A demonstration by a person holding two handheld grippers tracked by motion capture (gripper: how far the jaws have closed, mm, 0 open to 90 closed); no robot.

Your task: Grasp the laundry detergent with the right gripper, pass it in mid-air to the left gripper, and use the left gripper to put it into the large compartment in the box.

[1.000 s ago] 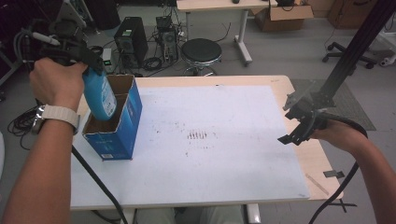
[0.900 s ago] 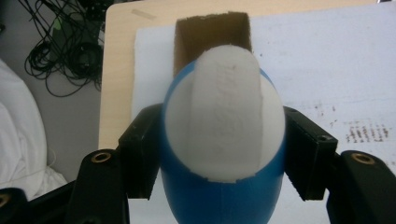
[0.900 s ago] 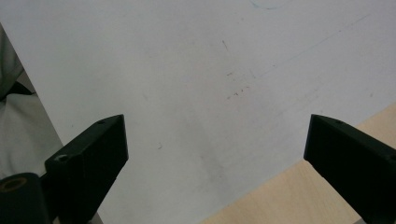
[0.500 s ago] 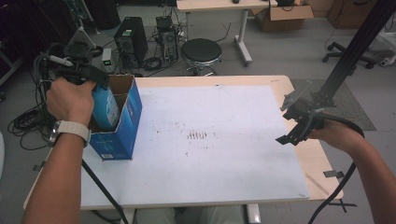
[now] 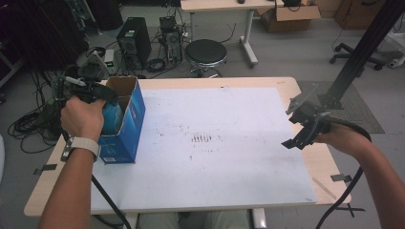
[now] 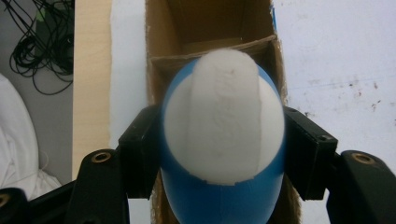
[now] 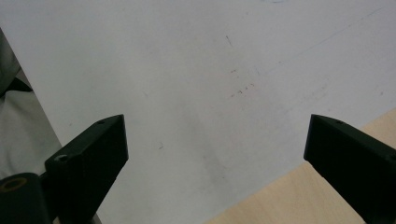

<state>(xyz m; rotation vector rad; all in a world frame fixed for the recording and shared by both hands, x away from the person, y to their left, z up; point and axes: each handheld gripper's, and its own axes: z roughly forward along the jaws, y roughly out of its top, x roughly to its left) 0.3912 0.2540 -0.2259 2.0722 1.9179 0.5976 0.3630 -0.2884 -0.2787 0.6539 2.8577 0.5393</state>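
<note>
1. Blue bottle [image 6: 223, 154] with a white cap sits clamped in your left gripper [image 6: 224, 154], partly inside the blue cardboard box [image 5: 131, 121].
2. Your right gripper [image 7: 215, 154] gapes wide over the white sheet [image 5: 229, 138].

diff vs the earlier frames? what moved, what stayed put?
The left gripper, clamped on the blue bottle, has come down and lowered the bottle into the open blue box; only the bottle's top now shows above the rim. Nothing was let go. The box, the white board and the open right gripper stayed where they were.
</note>
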